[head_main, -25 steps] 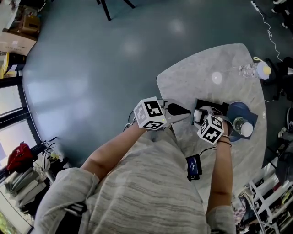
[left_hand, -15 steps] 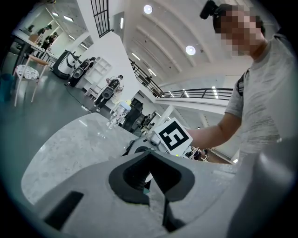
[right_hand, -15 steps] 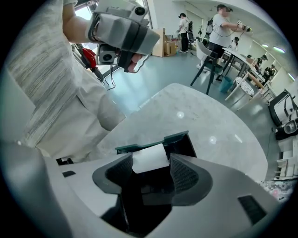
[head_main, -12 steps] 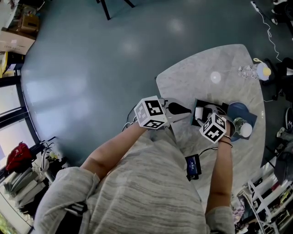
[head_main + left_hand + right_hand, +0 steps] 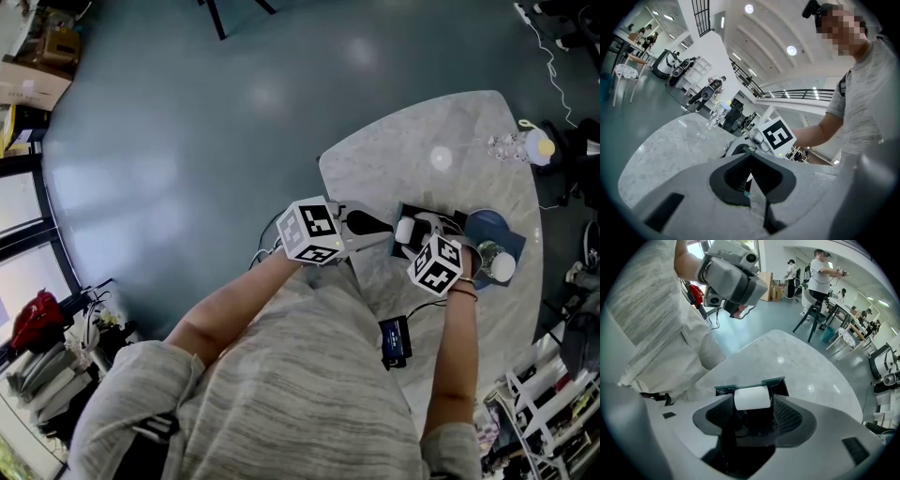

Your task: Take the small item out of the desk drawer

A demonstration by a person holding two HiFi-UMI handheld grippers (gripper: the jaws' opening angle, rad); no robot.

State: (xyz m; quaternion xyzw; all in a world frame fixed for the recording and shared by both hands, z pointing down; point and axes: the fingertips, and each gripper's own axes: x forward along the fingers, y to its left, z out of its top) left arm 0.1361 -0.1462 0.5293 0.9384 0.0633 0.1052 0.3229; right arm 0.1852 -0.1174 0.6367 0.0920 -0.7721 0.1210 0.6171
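Note:
A small white roll (image 5: 752,398) sits clamped between the jaws of my right gripper (image 5: 753,404), which is shut on it. In the head view the roll (image 5: 405,229) hangs just above the left end of the small dark drawer (image 5: 441,217), and the right gripper (image 5: 411,234) reaches in from the near side. The drawer's dark green rim (image 5: 777,382) shows right behind the roll. My left gripper (image 5: 379,228) hovers over the marble table's (image 5: 422,141) near-left edge, a little left of the roll. Its jaws (image 5: 750,165) are shut, with nothing held.
Right of the drawer lie a blue pad (image 5: 495,225), a glass (image 5: 487,253) and a white round object (image 5: 505,267). A black device with a cable (image 5: 397,339) lies on the table by my right forearm. A plastic bottle (image 5: 516,145) rests at the far right edge.
The right gripper has shifted slightly with the white roll, which now sits a touch farther from me. The left gripper has barely moved.

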